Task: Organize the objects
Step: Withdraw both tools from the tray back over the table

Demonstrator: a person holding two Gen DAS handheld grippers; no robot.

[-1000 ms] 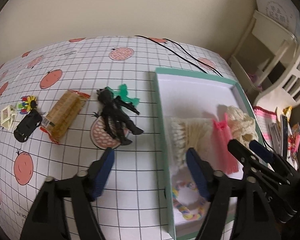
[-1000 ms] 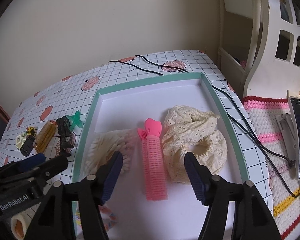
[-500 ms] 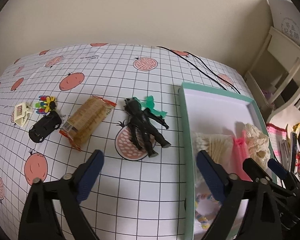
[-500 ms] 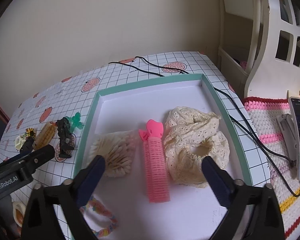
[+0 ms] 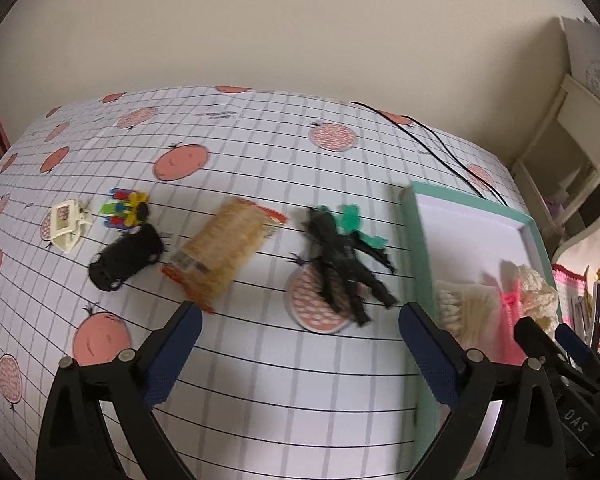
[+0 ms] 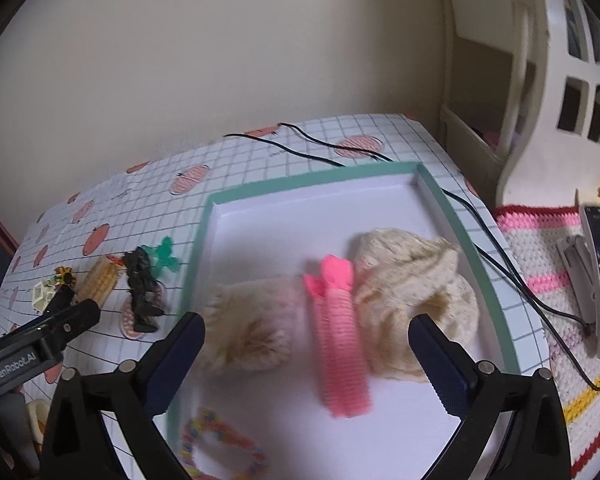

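Motion blur smears the black figure point(image 5: 342, 264) and the pink hair roller point(image 6: 342, 332); the beaded bracelet point(image 6: 220, 446) runs off the right-wrist view's bottom edge.

Soft, even indoor light, faint shadows, motion blur across both views (fisheye bending, dark vignetted corners).

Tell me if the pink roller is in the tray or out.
In. The pink roller lies on the tray's white floor, between two cream items.

left wrist: above tablecloth point(image 5: 260, 160), facing 12 | right wrist: over tray point(image 6: 204, 240), near | shared: tray, black figure point(image 5: 340, 264)
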